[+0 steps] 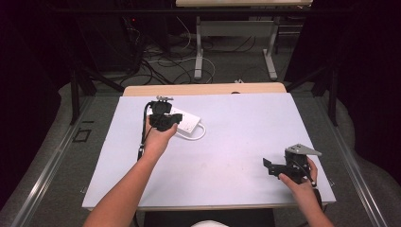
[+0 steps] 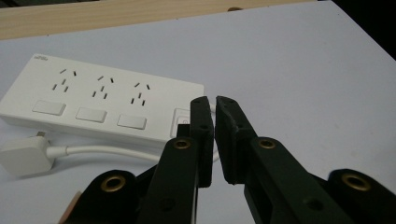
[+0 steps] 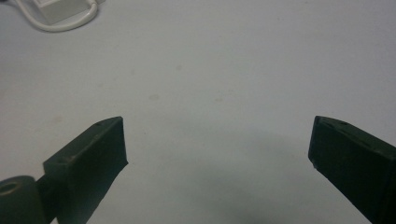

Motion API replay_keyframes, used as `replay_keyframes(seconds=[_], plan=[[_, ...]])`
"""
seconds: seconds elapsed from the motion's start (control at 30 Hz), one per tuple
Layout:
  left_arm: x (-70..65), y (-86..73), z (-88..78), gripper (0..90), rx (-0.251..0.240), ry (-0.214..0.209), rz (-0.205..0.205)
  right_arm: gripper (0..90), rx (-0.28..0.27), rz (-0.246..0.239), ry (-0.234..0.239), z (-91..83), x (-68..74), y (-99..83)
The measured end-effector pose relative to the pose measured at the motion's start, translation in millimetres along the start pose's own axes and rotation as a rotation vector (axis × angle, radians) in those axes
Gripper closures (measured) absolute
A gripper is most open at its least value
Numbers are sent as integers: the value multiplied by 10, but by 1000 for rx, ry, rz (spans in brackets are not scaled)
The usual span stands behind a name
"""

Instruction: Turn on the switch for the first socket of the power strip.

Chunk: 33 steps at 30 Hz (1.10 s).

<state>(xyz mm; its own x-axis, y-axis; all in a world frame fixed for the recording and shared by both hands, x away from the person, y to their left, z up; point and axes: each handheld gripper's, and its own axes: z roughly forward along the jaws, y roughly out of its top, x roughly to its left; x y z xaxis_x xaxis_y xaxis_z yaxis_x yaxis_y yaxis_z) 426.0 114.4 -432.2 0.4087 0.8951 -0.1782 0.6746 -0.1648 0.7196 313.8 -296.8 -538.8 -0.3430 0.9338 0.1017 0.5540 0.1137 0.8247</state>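
Hovering over the power strip (image 2: 100, 100) near the tabletop's (image 1: 227, 142) far-left corner, the left gripper (image 2: 215, 105) aims at its end button, likely to press it; jaws nearly closed, holding nothing. Right gripper (image 3: 217, 149) waits near the right edge, jaws spread wide, empty.

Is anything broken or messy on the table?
Nothing looks broken or spilled. The white power strip lies flat near the far edge of the table, a bit slanted, with its plug unplugged beside it and its cord looped loosely.
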Motion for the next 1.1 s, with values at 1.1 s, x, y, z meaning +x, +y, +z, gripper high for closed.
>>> replay_keyframes(seconds=[1.1], plan=[[229, 135, 403, 898, 61, 101, -85, 41, 8, -3, 9, 24, -10, -6]])
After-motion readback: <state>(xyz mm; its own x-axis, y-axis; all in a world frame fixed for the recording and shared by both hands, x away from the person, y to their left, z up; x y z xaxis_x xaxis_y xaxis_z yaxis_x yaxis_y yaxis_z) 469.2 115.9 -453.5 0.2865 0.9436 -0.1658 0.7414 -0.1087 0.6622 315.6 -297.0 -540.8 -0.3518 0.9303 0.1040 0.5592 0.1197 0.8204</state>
